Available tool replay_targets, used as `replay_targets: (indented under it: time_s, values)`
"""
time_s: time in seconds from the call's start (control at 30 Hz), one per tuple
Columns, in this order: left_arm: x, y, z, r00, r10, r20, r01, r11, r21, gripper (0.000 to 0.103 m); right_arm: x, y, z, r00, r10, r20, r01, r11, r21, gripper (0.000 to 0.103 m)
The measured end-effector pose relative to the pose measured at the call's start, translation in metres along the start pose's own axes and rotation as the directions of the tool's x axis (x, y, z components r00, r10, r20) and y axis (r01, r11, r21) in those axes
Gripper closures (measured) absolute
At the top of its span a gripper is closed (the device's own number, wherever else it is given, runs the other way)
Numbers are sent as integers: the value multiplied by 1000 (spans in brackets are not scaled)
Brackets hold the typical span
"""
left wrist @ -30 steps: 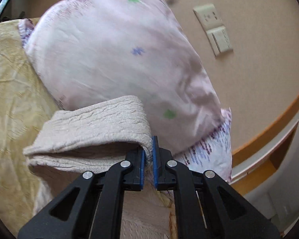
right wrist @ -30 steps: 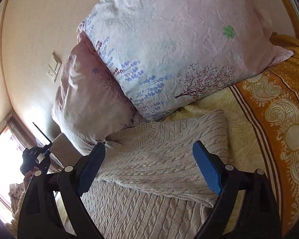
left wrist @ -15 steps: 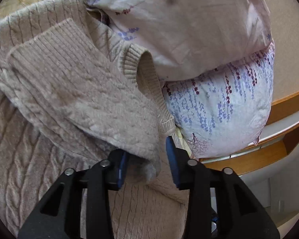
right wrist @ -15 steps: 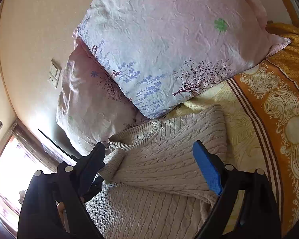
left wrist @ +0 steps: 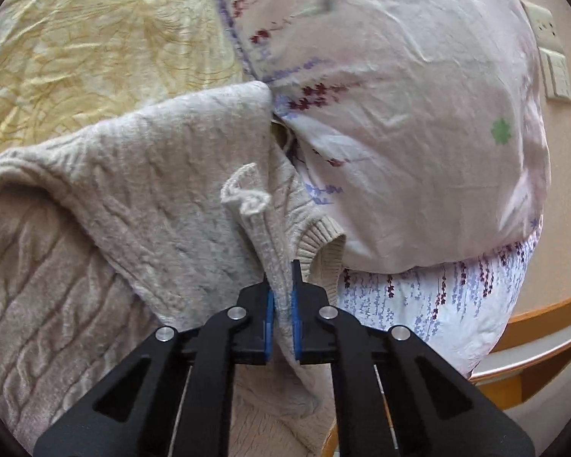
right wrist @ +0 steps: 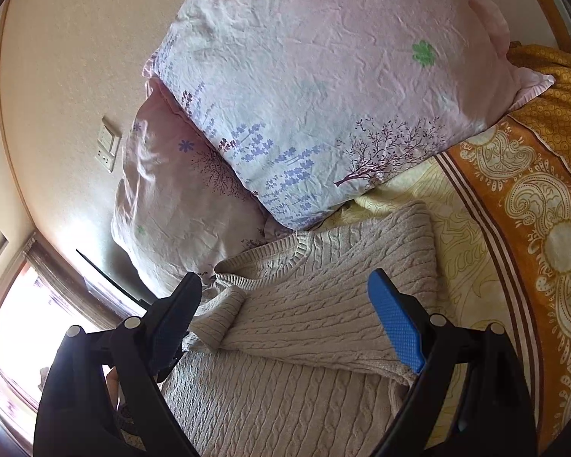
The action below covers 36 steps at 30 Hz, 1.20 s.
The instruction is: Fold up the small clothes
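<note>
A beige cable-knit sweater (left wrist: 141, 205) lies partly folded on the bed; in the right wrist view the sweater (right wrist: 323, 304) has a sleeve laid across its body. My left gripper (left wrist: 281, 285) is shut on a fold of the sweater near the ribbed collar (left wrist: 319, 240) and lifts it slightly. My right gripper (right wrist: 285, 304) is open and empty, hovering over the sweater's upper part.
Two pink floral pillows (right wrist: 323, 87) (right wrist: 182, 205) lean on the wall behind the sweater. A yellow sheet (left wrist: 95, 38) and an orange patterned blanket (right wrist: 533, 209) cover the bed. A wooden bed edge (left wrist: 544, 316) lies at right. Wall switches (right wrist: 108, 148) are behind.
My left gripper let the folded sleeve go, opened, then shut again on a fold of the sweater by the collar. The right gripper stayed open and barely moved.
</note>
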<state>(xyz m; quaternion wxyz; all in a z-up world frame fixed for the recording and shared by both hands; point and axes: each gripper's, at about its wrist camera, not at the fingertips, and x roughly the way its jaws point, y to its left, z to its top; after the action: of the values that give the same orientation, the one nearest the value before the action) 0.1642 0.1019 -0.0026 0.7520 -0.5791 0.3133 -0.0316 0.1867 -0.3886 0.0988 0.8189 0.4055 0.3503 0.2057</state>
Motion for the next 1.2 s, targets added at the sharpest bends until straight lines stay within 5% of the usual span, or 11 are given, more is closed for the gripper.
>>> replay_targets:
  time_s: [0.13,0.27,0.43,0.5,0.57,0.67,0.8,0.93,1.0,1.07,1.2]
  values:
    - [20,-56,-36,991,-104,-88,118,977,178,97,-8,-6,6,999,3,33,-4,1000,18,12]
    - [55,-116,-104,957,-153,-247,243,885,396,97,-14,-18,11,999,-8,51,5,999,54,12]
    - [99,-146,-206,933,82,-350,215,655,725,89,-17,-36,16,999,-12,45,7,995,103,14]
    - [108,-140,-236,907,210,-364,205,535,819,77,-14,-45,16,1000,-12,24,9,991,133,26]
    - [105,-134,-248,891,257,-373,219,478,851,66,-7,-52,15,1000,-1,-17,4,987,162,43]
    - [74,-130,-239,918,242,-315,198,408,891,38,9,-51,7,994,-5,-105,20,990,143,64]
    - [22,-123,-200,964,249,-90,24,258,966,25,31,-34,-5,979,-12,-203,20,999,42,64]
    - [-26,-95,-138,929,311,199,-254,147,956,21,48,-30,-16,957,-84,-276,84,996,-13,64]
    - [-47,-74,-105,882,366,296,-366,138,920,20,53,-27,-22,948,-120,-294,109,993,-53,64]
    - [-63,-50,-75,851,426,308,-412,177,894,20,58,-21,-28,939,-178,-293,150,982,-118,64]
    - [-82,-9,-36,840,479,255,-423,283,861,20,62,-5,-35,934,-223,-280,170,965,-200,68]
